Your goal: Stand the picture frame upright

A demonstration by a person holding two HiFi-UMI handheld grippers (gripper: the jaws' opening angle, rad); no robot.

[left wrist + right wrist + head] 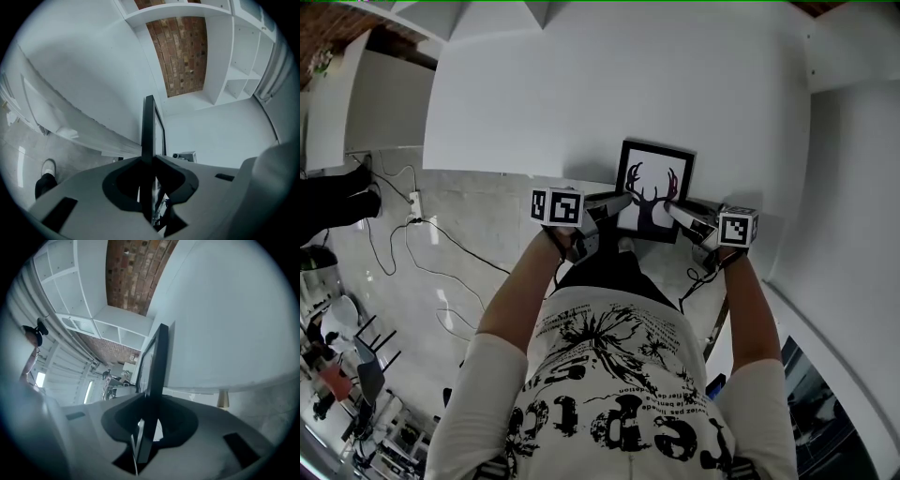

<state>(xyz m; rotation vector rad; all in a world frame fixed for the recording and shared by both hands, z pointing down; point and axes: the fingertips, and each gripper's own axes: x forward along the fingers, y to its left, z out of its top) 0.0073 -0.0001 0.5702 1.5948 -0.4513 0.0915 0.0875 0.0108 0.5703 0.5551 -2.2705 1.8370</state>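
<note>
At centre left of the head view, the left gripper has its jaws closed on the left edge of the picture frame. In the left gripper view, that thin black edge rises straight up from between the pads. The frame, black-bordered with an antlered deer print, is mid-picture at the near edge of the white table, facing the camera. Just right of it, the right gripper clamps the frame's right edge.
</note>
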